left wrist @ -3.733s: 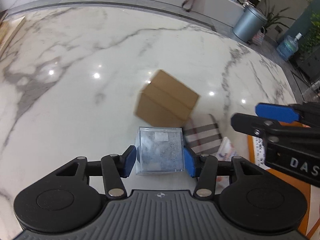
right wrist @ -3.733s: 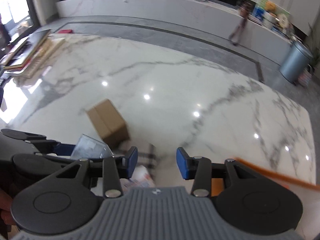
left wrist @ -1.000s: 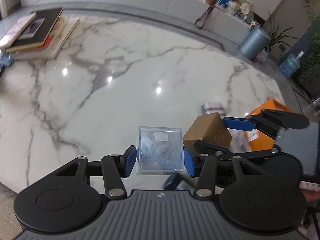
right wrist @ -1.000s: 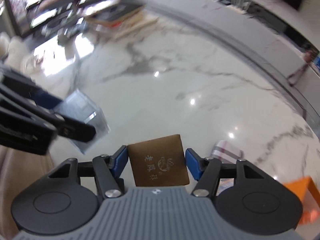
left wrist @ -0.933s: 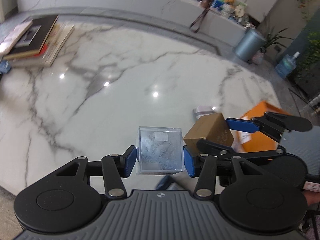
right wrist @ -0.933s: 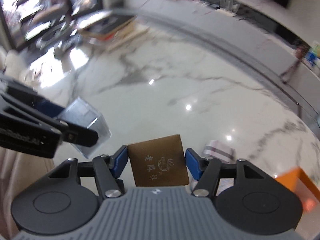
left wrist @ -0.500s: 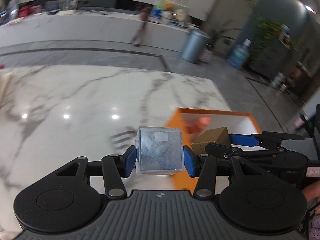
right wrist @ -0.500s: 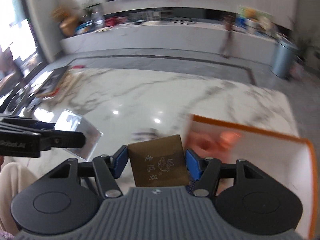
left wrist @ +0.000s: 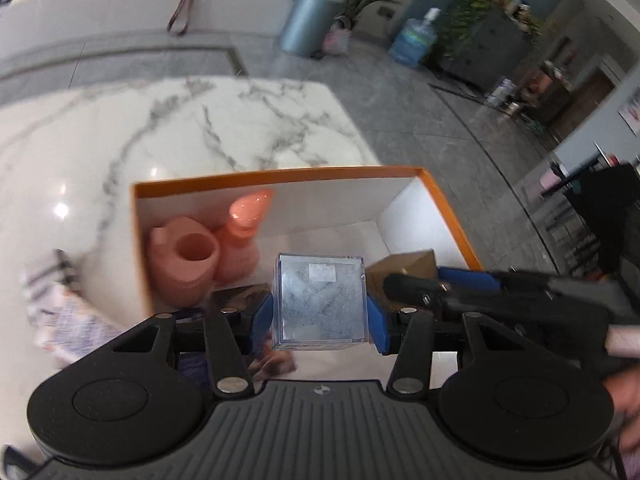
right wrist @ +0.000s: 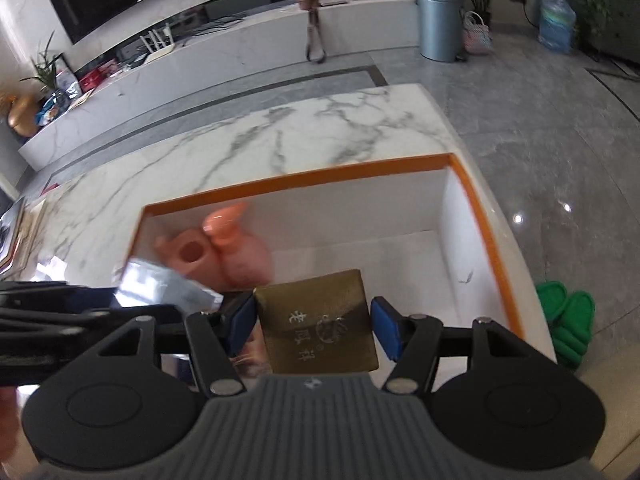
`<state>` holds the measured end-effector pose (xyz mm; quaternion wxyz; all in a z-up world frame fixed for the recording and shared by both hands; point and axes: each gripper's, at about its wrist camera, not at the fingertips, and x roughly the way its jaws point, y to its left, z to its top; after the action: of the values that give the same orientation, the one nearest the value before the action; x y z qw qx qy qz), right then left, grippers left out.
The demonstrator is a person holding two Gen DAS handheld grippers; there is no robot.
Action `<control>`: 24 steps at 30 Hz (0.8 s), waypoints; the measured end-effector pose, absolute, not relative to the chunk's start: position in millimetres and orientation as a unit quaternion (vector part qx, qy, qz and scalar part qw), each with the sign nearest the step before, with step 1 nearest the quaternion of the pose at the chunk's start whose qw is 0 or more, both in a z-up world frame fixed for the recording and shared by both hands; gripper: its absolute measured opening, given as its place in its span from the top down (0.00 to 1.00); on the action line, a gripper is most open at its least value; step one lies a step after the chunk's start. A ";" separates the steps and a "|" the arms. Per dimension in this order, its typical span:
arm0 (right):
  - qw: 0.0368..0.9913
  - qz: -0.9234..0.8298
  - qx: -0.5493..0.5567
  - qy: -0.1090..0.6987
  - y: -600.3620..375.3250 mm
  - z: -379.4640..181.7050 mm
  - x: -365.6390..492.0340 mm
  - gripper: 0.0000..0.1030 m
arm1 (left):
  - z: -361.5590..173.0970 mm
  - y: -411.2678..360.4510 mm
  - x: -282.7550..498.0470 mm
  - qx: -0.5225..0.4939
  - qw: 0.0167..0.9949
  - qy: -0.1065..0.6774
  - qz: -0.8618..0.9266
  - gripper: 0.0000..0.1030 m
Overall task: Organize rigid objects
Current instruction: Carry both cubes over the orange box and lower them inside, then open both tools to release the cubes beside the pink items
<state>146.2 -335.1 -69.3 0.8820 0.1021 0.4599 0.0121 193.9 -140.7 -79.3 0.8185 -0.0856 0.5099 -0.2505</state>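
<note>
Big lobby-looking room with grey floor tiles, a long white counter along the back wall and a white marble tabletop (left wrist: 208, 128) with grey veins up front.

Left wrist view: an orange-rimmed box (left wrist: 280, 176) with white inner walls sits on the tabletop near its corner. Inside, at the left end, there are two pinkish-orange ceramic pieces, a squat pot (left wrist: 186, 256) with an open mouth and a taller bottle shape (left wrist: 244, 232) right beside it, touching or nearly so. The left tool (left wrist: 319, 316) is clenched on a clear plastic cube (left wrist: 319, 300), blue pads pressed on both sides, and the cube hangs over the open box. The right tool's dark fingers come in from the right with a brown cardboard box (left wrist: 404, 270) between them, also over the box interior. Some striped, patterned stuff (left wrist: 52, 304) lies on the tabletop left of the box, too blurry to name. A grey bin (left wrist: 310, 20) and a water jug (left wrist: 416, 40) stand on the floor behind.

Right wrist view: same orange-rimmed box (right wrist: 304, 178) from the other side. The right tool (right wrist: 312, 326) is gripping the brown cardboard box (right wrist: 316, 320), which has printed characters on its face, held above the box's white floor. The left tool reaches in from the left with the clear plastic cube (right wrist: 160, 286), just in front of the pot (right wrist: 188, 254) and bottle shape (right wrist: 240, 252). Green slippers (right wrist: 568, 320) sit on the floor to the right of the tabletop.
</note>
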 end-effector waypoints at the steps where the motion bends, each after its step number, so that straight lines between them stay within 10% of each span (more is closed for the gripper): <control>1: 0.881 0.013 0.100 0.463 -338.8 -72.9 151.5 0.39 | -85.9 -146.3 201.4 -0.093 0.817 0.515 -0.241 0.45; 24: 0.862 0.025 0.012 0.506 -357.8 -136.3 214.0 0.39 | -154.3 -204.0 253.2 -0.087 0.822 0.551 -0.111 0.45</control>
<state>214.0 -357.8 -136.3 0.8619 0.0121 0.5064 0.0248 253.2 -204.0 -154.3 0.8224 -0.0870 0.5511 -0.1112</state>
